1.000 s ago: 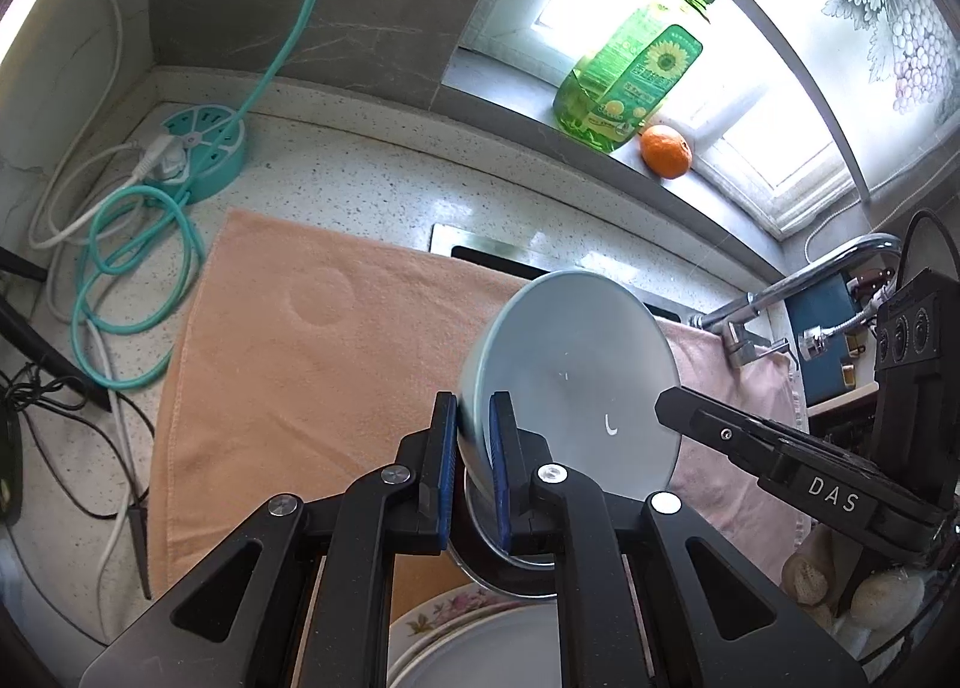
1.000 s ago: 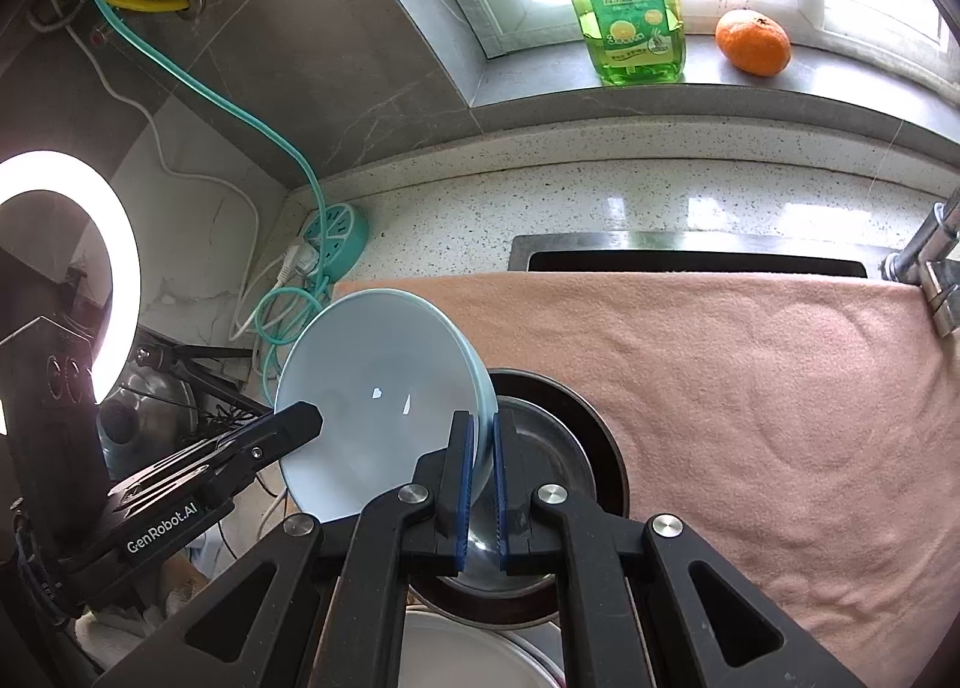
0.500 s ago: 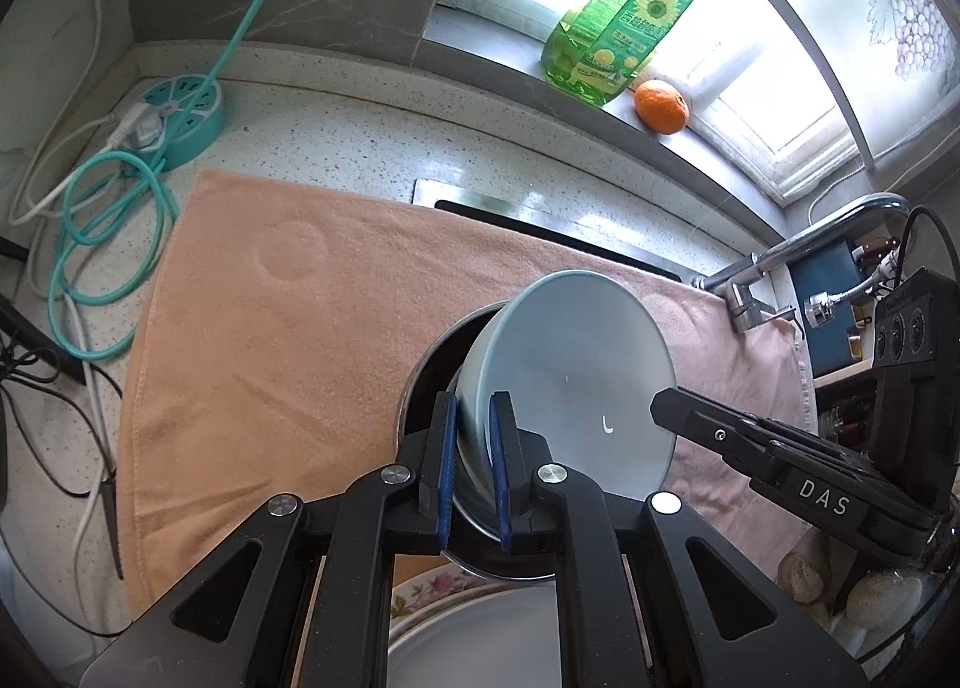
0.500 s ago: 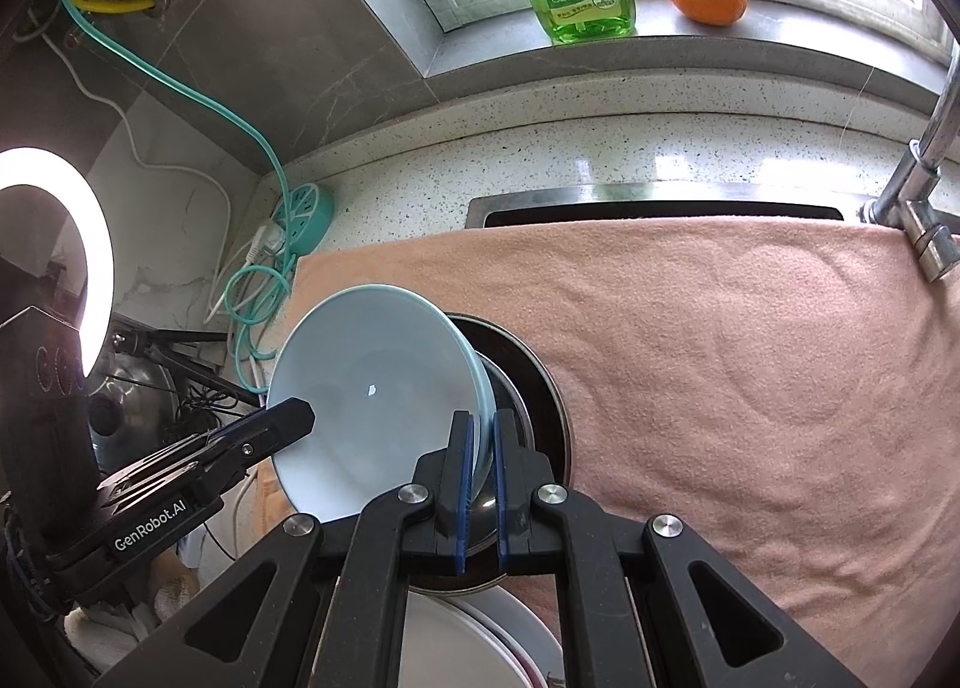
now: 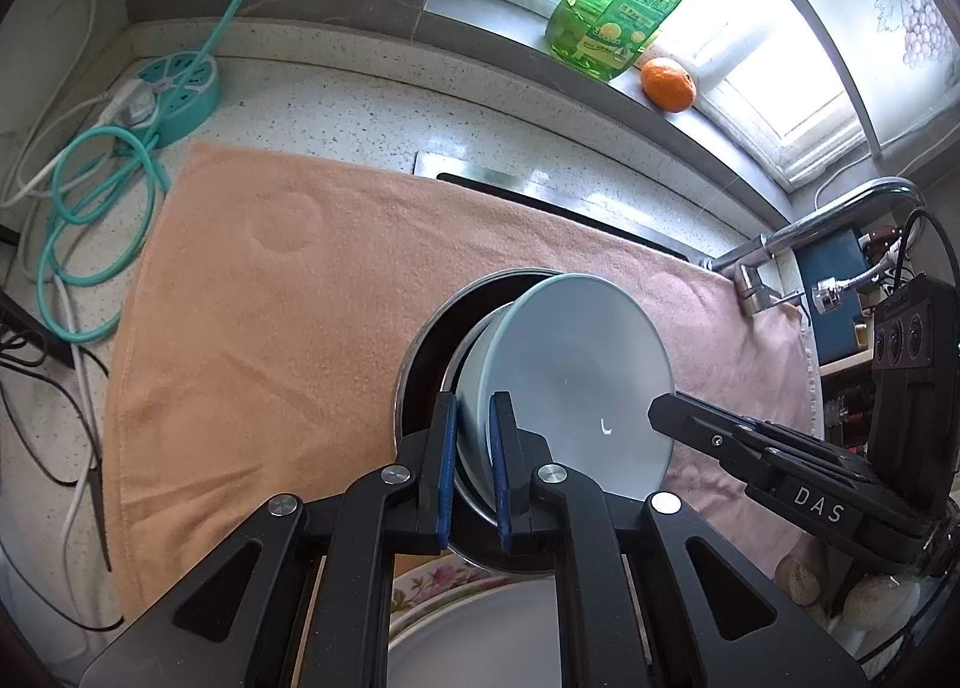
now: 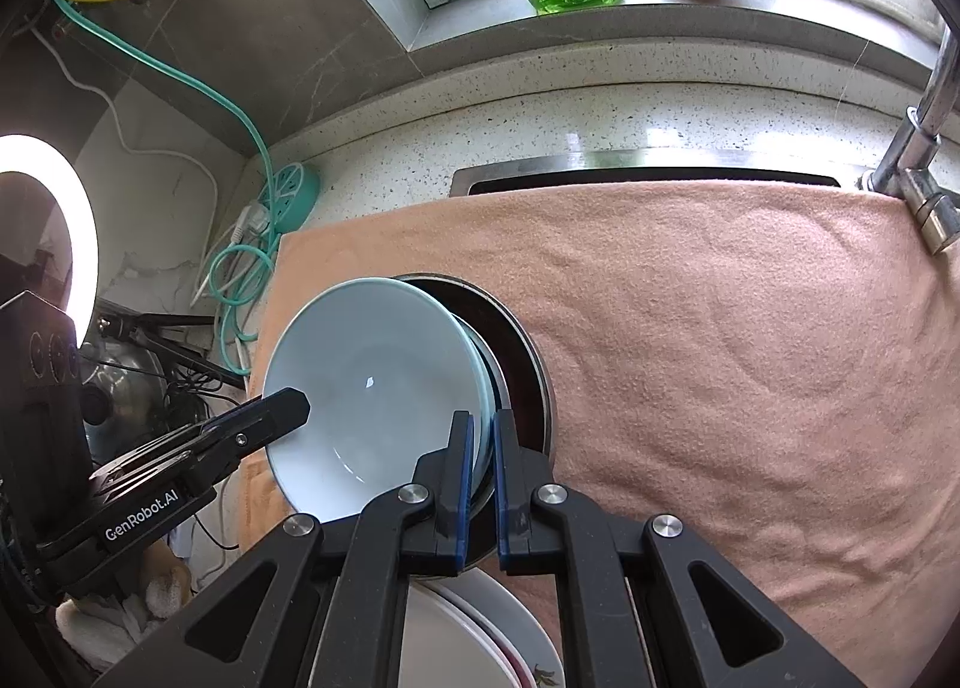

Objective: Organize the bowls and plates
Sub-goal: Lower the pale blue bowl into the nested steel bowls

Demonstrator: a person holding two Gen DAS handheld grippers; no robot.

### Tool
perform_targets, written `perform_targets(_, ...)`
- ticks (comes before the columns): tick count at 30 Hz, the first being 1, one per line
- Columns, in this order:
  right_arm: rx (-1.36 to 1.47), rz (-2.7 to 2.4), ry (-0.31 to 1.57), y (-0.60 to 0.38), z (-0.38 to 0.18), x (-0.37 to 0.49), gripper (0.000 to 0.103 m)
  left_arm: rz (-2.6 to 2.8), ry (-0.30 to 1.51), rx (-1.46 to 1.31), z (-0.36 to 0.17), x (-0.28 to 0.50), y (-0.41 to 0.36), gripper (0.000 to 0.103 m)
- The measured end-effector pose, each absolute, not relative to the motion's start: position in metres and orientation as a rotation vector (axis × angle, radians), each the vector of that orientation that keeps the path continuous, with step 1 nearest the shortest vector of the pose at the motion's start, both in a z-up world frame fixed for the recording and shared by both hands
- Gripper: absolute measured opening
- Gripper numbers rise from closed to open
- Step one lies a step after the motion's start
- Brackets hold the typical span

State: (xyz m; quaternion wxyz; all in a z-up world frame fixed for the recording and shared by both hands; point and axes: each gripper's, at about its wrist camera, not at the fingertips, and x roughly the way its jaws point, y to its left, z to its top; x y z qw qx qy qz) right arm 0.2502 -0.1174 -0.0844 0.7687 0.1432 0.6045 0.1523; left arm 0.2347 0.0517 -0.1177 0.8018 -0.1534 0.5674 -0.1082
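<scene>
Nearest to me, the left gripper point(image 5: 474, 472) and the right gripper point(image 6: 478, 478) each have their jaws pinching the rim of one pale blue bowl point(image 5: 570, 388), on opposite sides. It is tilted over a dark metal bowl point(image 5: 432, 340) and seems to sit partly inside it; whether the two touch I cannot tell, because the blue bowl hides most of the dark one's inside. At 6 o'clock below the jaws a flowered plate point(image 5: 432, 592) peeks out, cut off by the gripper bodies and the frame edge, with a plain white plate point(image 6: 444, 628) over it, so how many are stacked is unclear.

Both bowls rest over a peach towel point(image 5: 270, 328) spread across the speckled bench point(image 5: 336, 106). Its far edge covers most of the sink point(image 6: 648, 175), of which only a dark slit shows. At 3 o'clock a chrome tap point(image 6: 924, 148) rises, its spout cut off. At 10 o'clock a round teal power strip point(image 5: 180, 94) lies with looped teal cord point(image 5: 78, 244).

Farthest off, at 1 o'clock, a green soap bottle point(image 5: 624, 16) and an orange point(image 5: 668, 84) stand just beside each other on the grey window sill point(image 6: 660, 28), against bright glass.
</scene>
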Motion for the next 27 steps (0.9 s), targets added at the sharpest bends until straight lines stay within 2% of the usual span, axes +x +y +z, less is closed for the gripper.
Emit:
perform_targets(24,0.274,0.314,1.294,-0.1112,-0.0833,0.2443,0.006,-0.242,1.241,-0.318,-0.1268,0.2319,0.0508,0.009)
perform_targets(27,0.287,0.314,1.296,-0.1125,-0.0831,0.2440,0.009,-0.247,1.234,-0.321,-0.1233,0.2315,0.0524,0.009)
